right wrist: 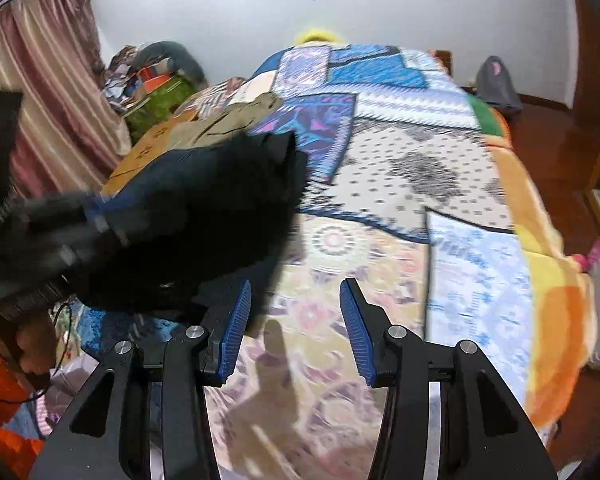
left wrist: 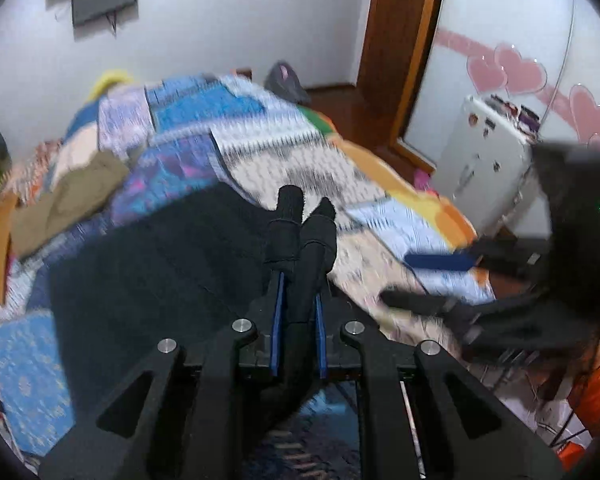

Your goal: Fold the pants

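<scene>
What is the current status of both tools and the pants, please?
Left tool shut on black fabric pants. Right tool open, empty. Khaki folded garment beyond on patchwork quilt.

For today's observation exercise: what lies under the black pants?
The patchwork quilt lies beneath the black pants, which the left gripper pinches. The patches directly under the cloth are covered.

Left claw (left wrist: pixel 305 216) is clamped tight, both blue-padded fingers pressed together around a bunched strip of dark fabric running between them. Right claw (right wrist: pixel 296 324) is spread wide, nothing between its pads, hovering above the bed (right wrist: pixel 420 184). From the right wrist view, the left claw sits off to its left, blurry.
</scene>
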